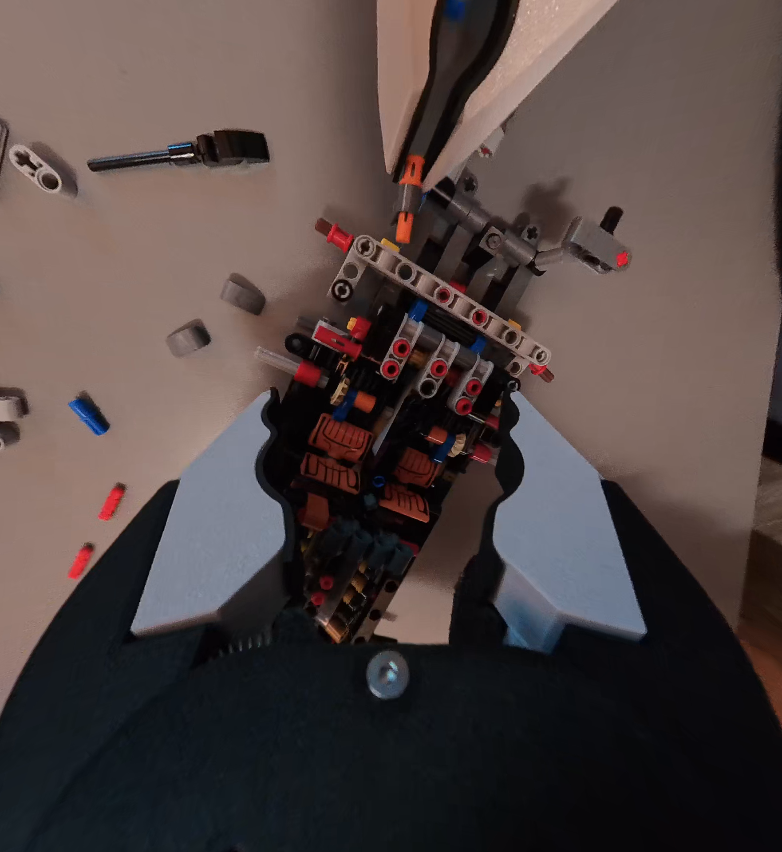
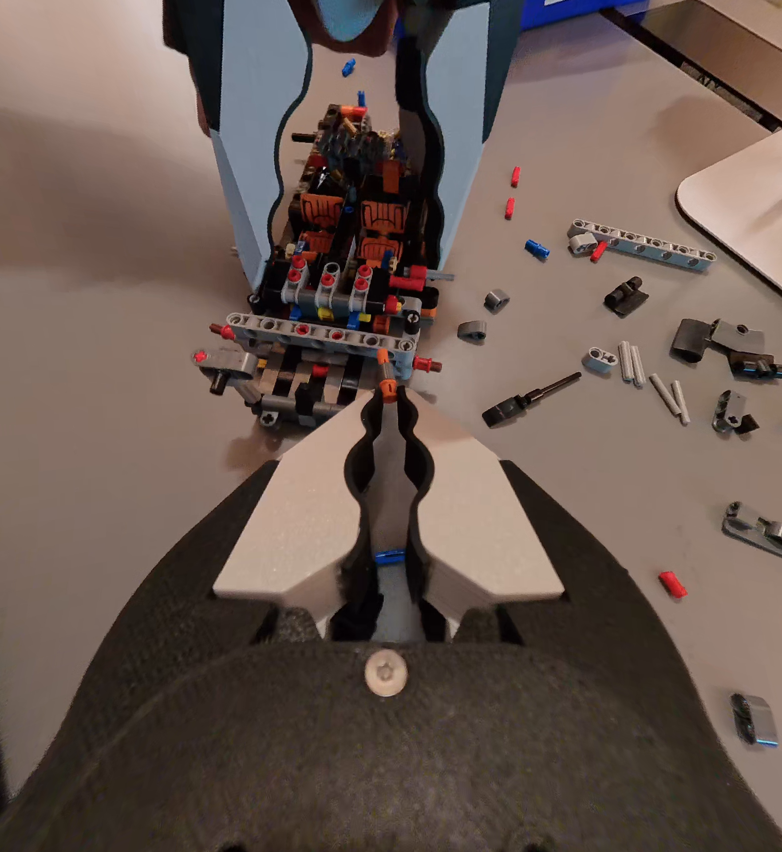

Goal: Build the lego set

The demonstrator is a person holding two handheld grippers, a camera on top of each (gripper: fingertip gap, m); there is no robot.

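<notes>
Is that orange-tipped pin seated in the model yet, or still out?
Out. The right gripper holds the orange-tipped pin by one end; its free end sits just at the grey holed beam, not pushed in.

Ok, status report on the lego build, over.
Left gripper shut on lego chassis. Right gripper pinching orange-tipped axle at its front beam. Nothing blocking.

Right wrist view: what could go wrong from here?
The right gripper pinches the orange-tipped pin only at its end, so it may tilt or slip while pushed into the model. The left gripper holds the model's far half, so pushing could pivot it.
</notes>
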